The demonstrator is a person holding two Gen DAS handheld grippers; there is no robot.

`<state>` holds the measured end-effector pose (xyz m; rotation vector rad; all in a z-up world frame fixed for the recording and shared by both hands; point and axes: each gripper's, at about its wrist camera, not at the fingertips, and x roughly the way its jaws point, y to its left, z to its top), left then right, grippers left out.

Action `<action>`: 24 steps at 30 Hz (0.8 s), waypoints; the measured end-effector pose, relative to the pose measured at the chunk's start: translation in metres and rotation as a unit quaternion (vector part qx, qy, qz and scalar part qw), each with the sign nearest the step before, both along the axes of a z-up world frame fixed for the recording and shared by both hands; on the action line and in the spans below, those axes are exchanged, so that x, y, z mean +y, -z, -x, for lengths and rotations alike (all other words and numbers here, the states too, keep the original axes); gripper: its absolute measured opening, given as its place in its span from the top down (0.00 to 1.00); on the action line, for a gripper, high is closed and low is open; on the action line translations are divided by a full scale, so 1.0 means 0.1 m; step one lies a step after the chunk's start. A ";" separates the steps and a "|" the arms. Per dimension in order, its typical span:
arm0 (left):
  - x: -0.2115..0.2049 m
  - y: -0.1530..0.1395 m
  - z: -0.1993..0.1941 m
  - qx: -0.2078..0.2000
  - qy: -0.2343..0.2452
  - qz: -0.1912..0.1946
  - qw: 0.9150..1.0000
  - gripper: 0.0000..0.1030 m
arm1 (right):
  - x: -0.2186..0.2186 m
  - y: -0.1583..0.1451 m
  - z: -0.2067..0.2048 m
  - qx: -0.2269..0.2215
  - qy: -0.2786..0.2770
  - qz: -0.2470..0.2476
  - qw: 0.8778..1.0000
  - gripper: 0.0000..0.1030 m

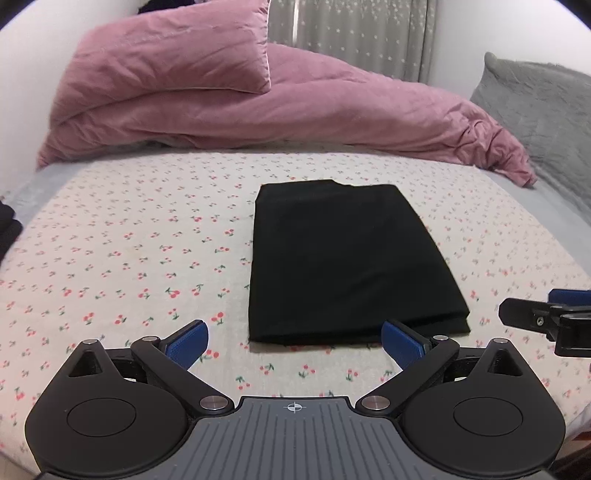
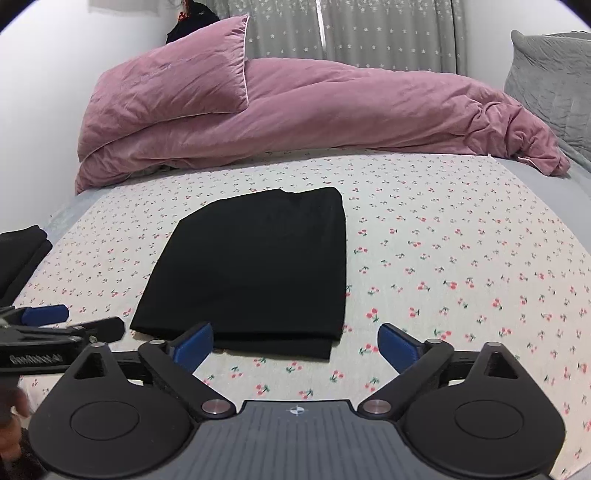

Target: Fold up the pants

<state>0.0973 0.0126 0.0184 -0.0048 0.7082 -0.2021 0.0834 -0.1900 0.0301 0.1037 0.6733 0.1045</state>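
Both tongs, left tongs [image 1: 294, 345] and right tongs [image 2: 295, 343], hanging released before folded pants [image 1: 347, 258] on bed [image 1: 129, 240], likely finishing, needing only withdrawal.

One folded pair of black pants [image 1: 343, 258] is seen ahead of the fingers, with one pink duvet [image 1: 295, 110], one pink pillow [image 1: 177, 55] and one grey pillow [image 1: 535, 110] beyond.

- Bed [image 1: 110, 240] with a cherry-print sheet.
- Pink duvet [image 1: 295, 110] heaped along the bed's far edge, a pink pillow [image 1: 177, 55] on top.
- Grey cushion [image 1: 539, 110] at the far right corner.
- Star-print grey curtain [image 2: 369, 33] behind.
- White wall [image 2: 44, 92] on the left.
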 end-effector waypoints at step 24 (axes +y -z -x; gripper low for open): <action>-0.06 0.31 0.08 0.016 -0.055 -0.025 0.998 0.01 | 0.20 0.22 0.04 -0.011 0.030 0.047 0.998 0.01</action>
